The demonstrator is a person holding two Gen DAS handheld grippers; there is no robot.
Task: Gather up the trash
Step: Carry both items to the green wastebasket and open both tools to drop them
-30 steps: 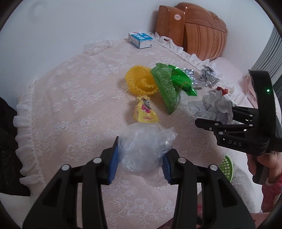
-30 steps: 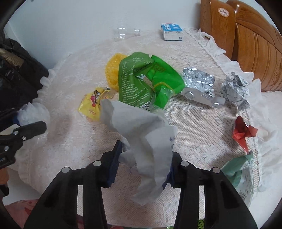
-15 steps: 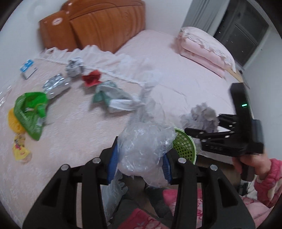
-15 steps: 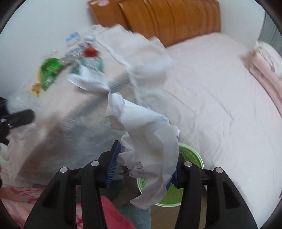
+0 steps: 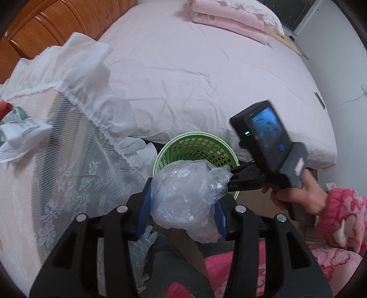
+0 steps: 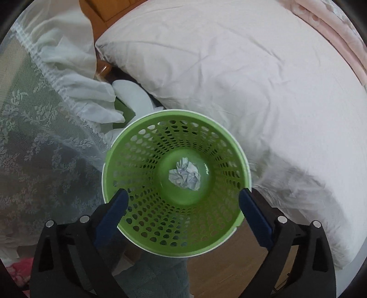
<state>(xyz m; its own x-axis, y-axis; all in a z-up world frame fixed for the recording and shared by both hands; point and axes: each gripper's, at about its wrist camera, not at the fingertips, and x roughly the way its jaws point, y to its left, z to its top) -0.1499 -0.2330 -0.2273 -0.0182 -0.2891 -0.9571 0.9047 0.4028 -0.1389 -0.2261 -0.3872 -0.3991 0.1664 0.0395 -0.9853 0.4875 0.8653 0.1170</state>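
Left gripper (image 5: 182,213), jaws easing apart, grasps a clear plastic bag (image 5: 185,201) above the green basket (image 6: 229,137). Right gripper (image 6: 183,211) is springing wide, empty; crumpled paper (image 6: 184,176) is in. More wrappers (image 5: 18,135) await on the table.

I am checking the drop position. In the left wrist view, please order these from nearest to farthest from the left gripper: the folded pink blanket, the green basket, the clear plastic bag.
1. Clear plastic bag: between the fingers of the left gripper, whose jaws are opening.
2. Green basket: on the floor just beyond the bag, beside the bed.
3. Folded pink blanket: on the far side of the bed, at the top.
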